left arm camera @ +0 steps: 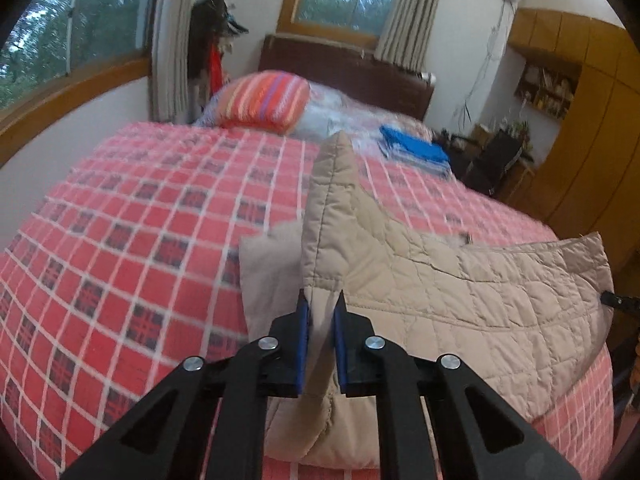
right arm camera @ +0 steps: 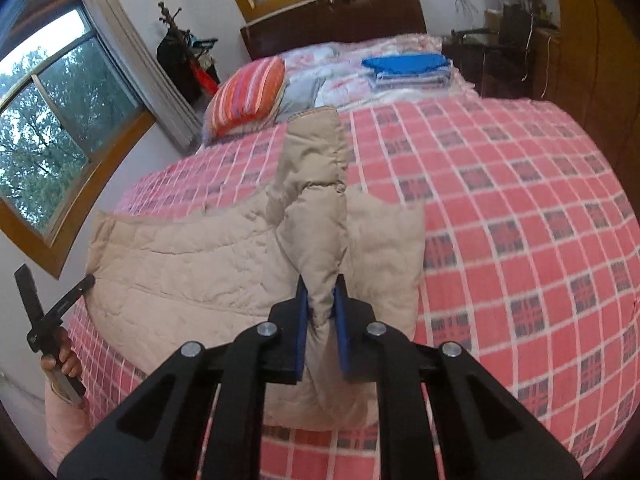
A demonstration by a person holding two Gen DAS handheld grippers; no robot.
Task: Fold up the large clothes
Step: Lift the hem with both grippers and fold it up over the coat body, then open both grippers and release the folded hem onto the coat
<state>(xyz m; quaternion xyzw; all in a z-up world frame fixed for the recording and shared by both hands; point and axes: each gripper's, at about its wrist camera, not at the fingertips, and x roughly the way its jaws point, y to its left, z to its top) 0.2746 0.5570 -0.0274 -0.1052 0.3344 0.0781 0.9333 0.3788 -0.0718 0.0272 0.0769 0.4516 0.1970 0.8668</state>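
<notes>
Jacket (left arm camera: 440, 280) hem behind gripper (left arm camera: 322, 304)

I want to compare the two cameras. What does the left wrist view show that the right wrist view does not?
Only the left wrist view shows the wooden wardrobe and the wall shelf.

Only the right wrist view shows a hand holding the other tool at the jacket's far edge.

Both show the beige quilted jacket on the red checked bedspread, pinched in their own tongs, left and right, plus the striped pillow and blue folded pile.

A beige quilted padded jacket (left arm camera: 440, 280) lies on the red checked bedspread (left arm camera: 140, 220) just ahead of the left gripper (left arm camera: 322, 304); a striped cushion (left arm camera: 264, 98) sits farther ahead, a folded blue cloth pile (left arm camera: 416, 152) ahead-right.
</notes>
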